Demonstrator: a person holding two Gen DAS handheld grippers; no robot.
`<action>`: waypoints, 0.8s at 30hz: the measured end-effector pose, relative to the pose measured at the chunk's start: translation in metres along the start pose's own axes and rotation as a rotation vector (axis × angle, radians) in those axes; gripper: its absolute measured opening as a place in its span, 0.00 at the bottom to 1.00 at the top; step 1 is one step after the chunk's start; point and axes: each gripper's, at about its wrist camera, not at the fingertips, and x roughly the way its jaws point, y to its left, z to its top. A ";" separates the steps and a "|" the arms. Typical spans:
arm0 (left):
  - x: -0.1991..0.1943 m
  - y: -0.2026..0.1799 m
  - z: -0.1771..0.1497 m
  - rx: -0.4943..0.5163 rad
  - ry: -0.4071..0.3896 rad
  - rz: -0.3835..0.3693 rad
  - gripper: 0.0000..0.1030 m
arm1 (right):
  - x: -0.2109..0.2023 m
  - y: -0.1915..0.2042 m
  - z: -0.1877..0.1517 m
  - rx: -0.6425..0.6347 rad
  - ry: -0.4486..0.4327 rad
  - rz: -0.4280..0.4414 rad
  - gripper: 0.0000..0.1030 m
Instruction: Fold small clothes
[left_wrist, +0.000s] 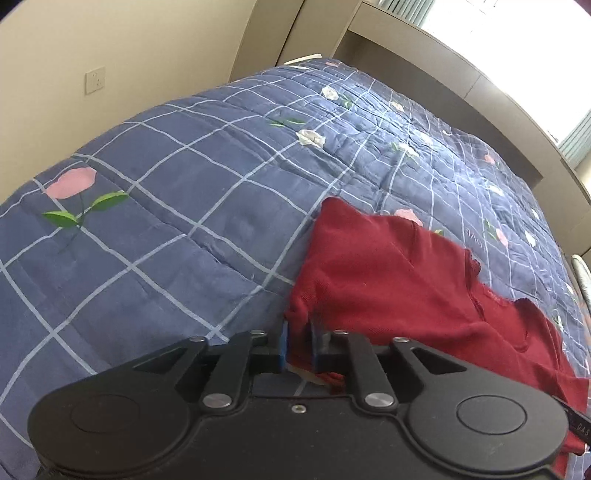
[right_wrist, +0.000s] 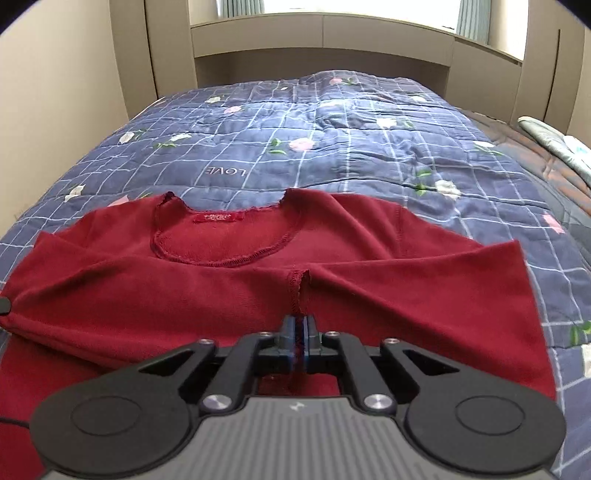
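Note:
A dark red knit top (right_wrist: 221, 295) lies spread on the blue checked bedspread (right_wrist: 332, 147), its neckline (right_wrist: 218, 240) and label facing away from me. One sleeve is folded across the front. In the right wrist view my right gripper (right_wrist: 300, 332) is shut on a stitched edge of the top near its middle, with red cloth pinched between the blue pads. In the left wrist view the red top (left_wrist: 399, 273) fills the lower right, and my left gripper (left_wrist: 300, 341) is shut on a bunched corner at its left edge, where the cloth fills the narrow gap between the pads.
The flowered bedspread (left_wrist: 184, 221) stretches far to the left and ahead. A beige headboard shelf (right_wrist: 321, 48) stands at the far end under a bright window. A wall socket (left_wrist: 95, 80) sits on the left wall. A pale folded cloth (right_wrist: 554, 144) lies at the bed's right edge.

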 end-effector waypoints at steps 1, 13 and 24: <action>-0.002 0.000 0.000 0.003 -0.007 0.005 0.29 | -0.004 -0.002 -0.003 -0.001 -0.002 -0.007 0.26; -0.065 0.003 -0.033 0.038 0.026 0.000 0.96 | -0.109 -0.052 -0.065 0.050 0.043 0.038 1.00; -0.137 0.006 -0.130 0.120 0.154 0.027 0.99 | -0.177 -0.063 -0.164 0.115 0.214 0.111 1.00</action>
